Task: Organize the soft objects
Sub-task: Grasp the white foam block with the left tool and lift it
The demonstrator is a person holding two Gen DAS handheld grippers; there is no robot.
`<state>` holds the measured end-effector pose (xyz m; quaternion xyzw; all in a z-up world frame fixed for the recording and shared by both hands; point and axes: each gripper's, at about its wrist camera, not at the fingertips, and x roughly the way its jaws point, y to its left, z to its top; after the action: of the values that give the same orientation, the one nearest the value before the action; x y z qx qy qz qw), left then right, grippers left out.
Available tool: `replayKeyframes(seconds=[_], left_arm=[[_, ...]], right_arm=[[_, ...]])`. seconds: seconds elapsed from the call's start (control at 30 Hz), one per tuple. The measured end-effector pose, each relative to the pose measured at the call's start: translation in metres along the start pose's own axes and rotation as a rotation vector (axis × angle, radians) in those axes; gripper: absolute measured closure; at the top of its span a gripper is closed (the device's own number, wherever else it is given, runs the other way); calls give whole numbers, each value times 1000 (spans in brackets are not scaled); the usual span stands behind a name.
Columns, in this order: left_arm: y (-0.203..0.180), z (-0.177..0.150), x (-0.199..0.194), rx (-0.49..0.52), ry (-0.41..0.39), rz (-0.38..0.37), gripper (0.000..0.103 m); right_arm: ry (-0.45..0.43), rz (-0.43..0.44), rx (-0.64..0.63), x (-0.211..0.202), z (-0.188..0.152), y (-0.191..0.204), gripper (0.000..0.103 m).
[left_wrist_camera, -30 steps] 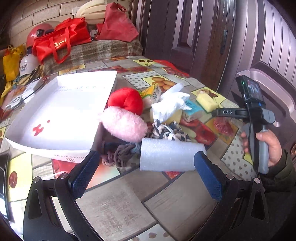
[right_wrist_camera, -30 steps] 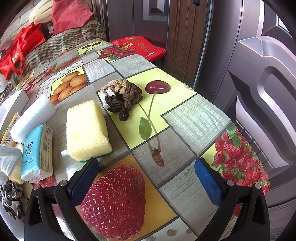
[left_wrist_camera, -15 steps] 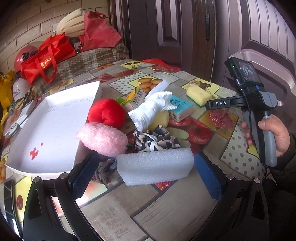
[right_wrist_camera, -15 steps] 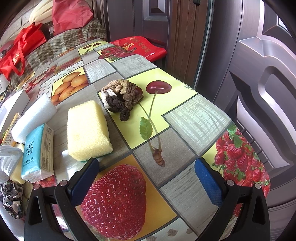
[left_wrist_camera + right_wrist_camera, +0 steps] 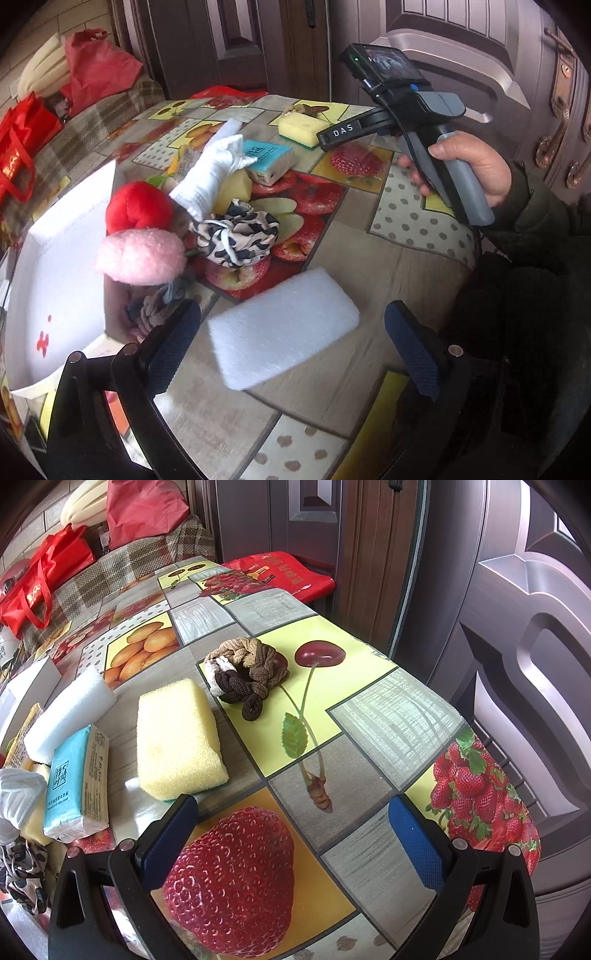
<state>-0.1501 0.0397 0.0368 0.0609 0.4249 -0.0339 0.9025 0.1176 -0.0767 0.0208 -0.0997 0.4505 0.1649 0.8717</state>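
A white foam block (image 5: 284,328) lies flat on the table between the fingers of my left gripper (image 5: 293,338), which is open and not clamped on it. Behind the block sit a pink fluffy ball (image 5: 142,254), a red plush (image 5: 138,208), a leopard-print scrunchie (image 5: 236,236) and a white glove (image 5: 210,177). Left of them is the white tray (image 5: 62,280). My right gripper (image 5: 293,829) is open over a printed strawberry, holding nothing. Ahead of it lie a yellow sponge (image 5: 177,738), a bundle of brown hair ties (image 5: 245,674), a blue tissue pack (image 5: 79,775) and a white foam strip (image 5: 70,709).
A hand (image 5: 476,166) in a dark green sleeve holds the right gripper's handle (image 5: 436,122) at the table's right side. The table edge curves near dark doors (image 5: 517,627). Red bags (image 5: 44,576) rest on a plaid cloth at the far end.
The left gripper has swung right and moved in closer, so the foam block now sits larger between its fingers. The right gripper has barely moved.
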Motion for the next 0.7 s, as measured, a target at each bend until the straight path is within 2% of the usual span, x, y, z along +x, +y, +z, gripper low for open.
replayKeyframes(seconds=[0.13, 0.3, 0.4, 0.5, 0.6, 0.7], left_arm=[[10, 2, -7, 13, -2, 43, 3], [1, 7, 11, 154, 65, -29, 3], [0, 11, 23, 204, 103, -96, 3], [0, 12, 36, 232, 156, -128, 3], [-2, 9, 50, 251, 208, -123, 3], [1, 8, 56, 209, 216, -142, 3]], right_arm=[[0, 4, 0, 0, 0, 1, 0], [0, 4, -1, 1, 0, 0, 0], [0, 5, 0, 1, 0, 0, 0], [0, 4, -1, 1, 0, 0, 0], [0, 5, 0, 1, 0, 0, 0], [0, 5, -1, 1, 0, 0, 0]])
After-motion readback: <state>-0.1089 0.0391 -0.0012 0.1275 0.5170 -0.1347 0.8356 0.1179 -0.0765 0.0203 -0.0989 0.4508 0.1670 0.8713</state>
